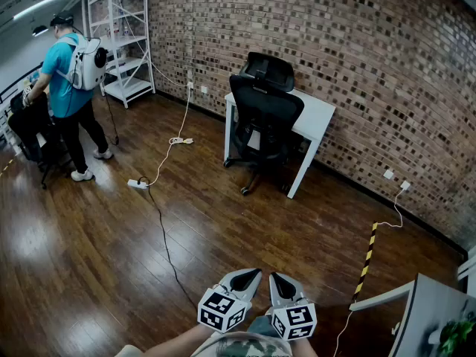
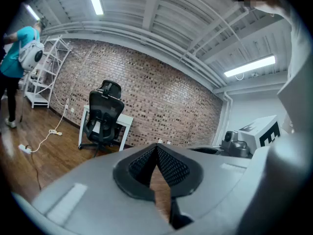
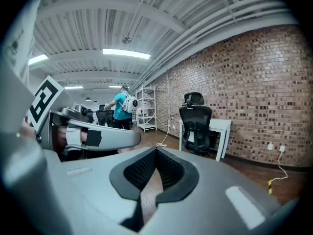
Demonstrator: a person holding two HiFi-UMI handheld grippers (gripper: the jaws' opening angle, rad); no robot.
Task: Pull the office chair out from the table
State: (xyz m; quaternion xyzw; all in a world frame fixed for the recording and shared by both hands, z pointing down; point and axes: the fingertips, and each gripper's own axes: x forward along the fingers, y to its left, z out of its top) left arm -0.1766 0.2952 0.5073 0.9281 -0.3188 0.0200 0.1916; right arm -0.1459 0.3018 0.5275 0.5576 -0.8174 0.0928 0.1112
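Observation:
A black office chair (image 1: 262, 117) with a headrest stands tucked under a small white table (image 1: 315, 114) against the brick wall; its wheeled base shows beneath. The same chair (image 2: 101, 117) is small and far off in the left gripper view, and the chair (image 3: 196, 125) sits mid-right in the right gripper view. My left gripper (image 1: 250, 276) and right gripper (image 1: 278, 280) are held side by side at the bottom of the head view, several steps short of the chair. Both are shut with nothing between their jaws.
A white cable with a power strip (image 1: 138, 184) trails across the wood floor left of the chair. A person in a teal shirt (image 1: 68, 88) stands far left by a white shelf (image 1: 123, 43). Yellow-black floor tape (image 1: 367, 255) and a grey desk corner (image 1: 424, 311) lie right.

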